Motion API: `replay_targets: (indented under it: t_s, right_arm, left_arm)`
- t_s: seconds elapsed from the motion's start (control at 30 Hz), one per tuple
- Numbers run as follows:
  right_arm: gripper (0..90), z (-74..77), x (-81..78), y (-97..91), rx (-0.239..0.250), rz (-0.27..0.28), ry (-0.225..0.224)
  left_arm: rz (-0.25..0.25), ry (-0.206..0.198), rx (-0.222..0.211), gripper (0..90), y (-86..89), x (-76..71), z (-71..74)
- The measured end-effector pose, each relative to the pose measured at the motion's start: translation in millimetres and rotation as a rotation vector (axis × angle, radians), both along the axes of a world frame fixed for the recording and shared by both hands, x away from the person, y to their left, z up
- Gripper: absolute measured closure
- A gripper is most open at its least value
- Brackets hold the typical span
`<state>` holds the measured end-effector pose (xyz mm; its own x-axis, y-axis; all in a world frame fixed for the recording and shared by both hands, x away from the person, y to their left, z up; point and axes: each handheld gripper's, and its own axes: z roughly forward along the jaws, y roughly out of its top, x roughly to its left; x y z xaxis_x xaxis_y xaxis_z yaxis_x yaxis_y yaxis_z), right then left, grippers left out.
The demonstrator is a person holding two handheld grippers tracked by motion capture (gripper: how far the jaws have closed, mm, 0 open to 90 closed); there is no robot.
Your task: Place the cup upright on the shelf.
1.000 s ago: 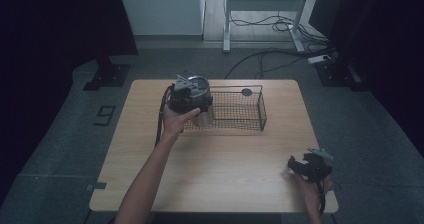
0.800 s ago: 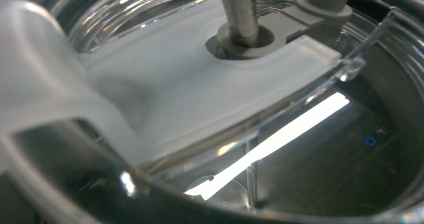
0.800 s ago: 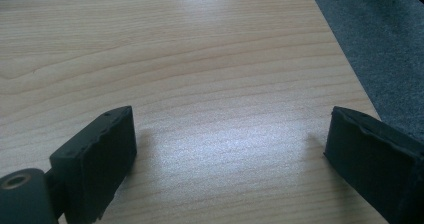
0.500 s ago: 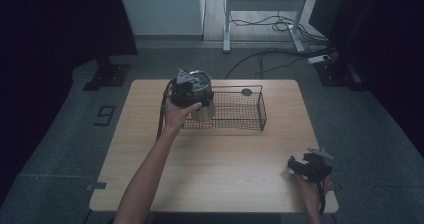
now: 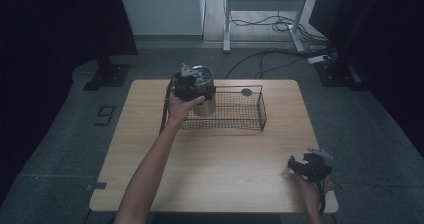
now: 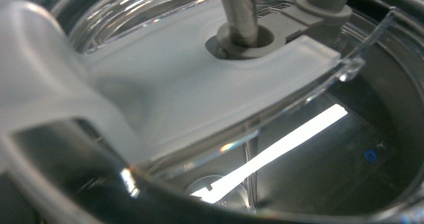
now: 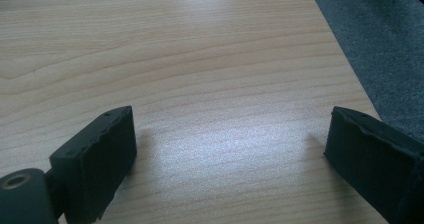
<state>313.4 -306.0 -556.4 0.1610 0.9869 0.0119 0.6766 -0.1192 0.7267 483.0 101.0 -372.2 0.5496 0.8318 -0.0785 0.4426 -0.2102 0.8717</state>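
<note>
At the basket's nine o'clock end: my left gripper jaws pinching the steel tumbler above the wire basket.
Right gripper: jaws spread, resting on the counter.
Risk: tumbler may slip — smooth lid.

A steel tumbler with a clear lid and metal straw stands upright at the wire basket's nine o'clock end, held off the table at about eleven o'clock.
</note>
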Motion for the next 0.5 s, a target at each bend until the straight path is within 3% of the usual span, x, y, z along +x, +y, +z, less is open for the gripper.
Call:
replay_targets:
  t_s: [0.5]
  right_arm:
    - [6.1, 0.1, 0.0, 0.0, 0.000, 0.000, 0.001]
  left_arm:
    - [0.012, 0.013, 0.019, 3.9, -7.7, 20.8, 1.9]
